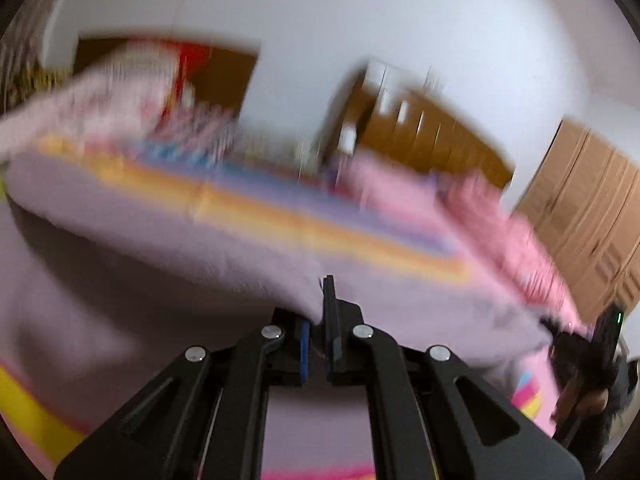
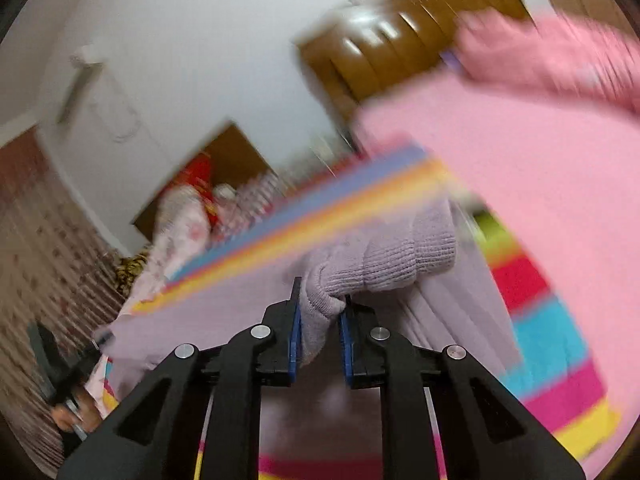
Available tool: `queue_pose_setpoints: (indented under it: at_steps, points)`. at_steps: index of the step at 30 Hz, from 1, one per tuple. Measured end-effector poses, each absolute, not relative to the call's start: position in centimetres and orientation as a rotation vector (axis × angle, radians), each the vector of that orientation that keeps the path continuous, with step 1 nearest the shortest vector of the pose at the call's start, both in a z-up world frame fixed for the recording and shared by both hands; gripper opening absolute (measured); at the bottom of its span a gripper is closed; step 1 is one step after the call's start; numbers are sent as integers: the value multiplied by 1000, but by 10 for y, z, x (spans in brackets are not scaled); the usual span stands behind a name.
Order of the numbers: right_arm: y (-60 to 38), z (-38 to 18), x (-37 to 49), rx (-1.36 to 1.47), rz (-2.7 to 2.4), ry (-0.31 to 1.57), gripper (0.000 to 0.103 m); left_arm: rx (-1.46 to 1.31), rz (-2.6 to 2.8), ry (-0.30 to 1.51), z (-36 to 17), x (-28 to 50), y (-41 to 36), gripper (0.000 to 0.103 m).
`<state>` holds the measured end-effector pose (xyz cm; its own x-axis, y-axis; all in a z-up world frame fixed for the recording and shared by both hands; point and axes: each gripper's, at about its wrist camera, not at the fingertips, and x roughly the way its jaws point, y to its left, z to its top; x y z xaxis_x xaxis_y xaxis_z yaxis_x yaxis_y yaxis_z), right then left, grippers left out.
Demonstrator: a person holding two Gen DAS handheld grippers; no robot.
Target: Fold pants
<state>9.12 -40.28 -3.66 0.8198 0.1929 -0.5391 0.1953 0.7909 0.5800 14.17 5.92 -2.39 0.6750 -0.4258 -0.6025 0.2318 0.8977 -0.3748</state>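
Both tongs grip the pants in mid-air, apparently carrying one end over for a fold.

Left wrist view: the left tongs (image 1: 318, 328), bottom centre, are clenched on an edge of the soft lilac knitted pants (image 1: 180, 232), which spread blurred across mid-frame above the pink rainbow-striped bedspread (image 1: 32, 412).
Right wrist view: the right tongs (image 2: 320, 320) pinch the ribbed lilac cuff (image 2: 380, 264) at centre. Next, I judge, both ends must come down together, edges aligned, before letting go.

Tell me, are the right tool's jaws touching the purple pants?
Touching. The right wrist view shows the right gripper with its jaws clamped on the ribbed cuff of the purple pants.
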Motion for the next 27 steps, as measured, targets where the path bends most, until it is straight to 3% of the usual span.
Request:
queue_pose_setpoints:
  at_steps: [3, 8, 10, 12, 14, 15, 17, 20, 22, 24, 25, 26, 27]
  points:
    - [-408, -95, 77, 774, -43, 727, 15, -282, -336, 910, -81, 145, 54, 6]
    - [-415, -107, 67, 871, -33, 661, 17, -220, -337, 887, -80, 147, 48, 11]
    - [-411, -111, 68, 876, -35, 657, 18, -274, -336, 912, -82, 147, 54, 24]
    - [-416, -113, 69, 900, -31, 650, 20, -334, -347, 899, -83, 149, 66, 51]
    - [-410, -110, 76, 921, -26, 648, 25, -349, -325, 866, -80, 146, 71, 57]
    - [-410, -110, 74, 933, -18, 642, 28, -365, -317, 856, -77, 148, 78, 57]
    - [-407, -108, 71, 950, 8, 619, 44, -437, -306, 865, -76, 154, 91, 57]
    - [-402, -102, 70, 914, -1, 616, 47, -512, -302, 906, -80, 168, 106, 55]
    - [-399, -101, 66, 892, -9, 616, 47, -514, -293, 915, -84, 177, 111, 45]
    - [-393, -98, 71, 873, -29, 619, 43, -518, -283, 918, -87, 183, 116, 14]
    - [-392, -98, 71, 856, -47, 627, 36, -534, -288, 916, -88, 183, 119, 11]
    - [-391, -98, 69, 844, -67, 636, 22, -552, -294, 901, -88, 181, 121, 9]
    - [-392, -97, 71, 830, -91, 654, 22, -545, -295, 870, -82, 177, 120, 8]
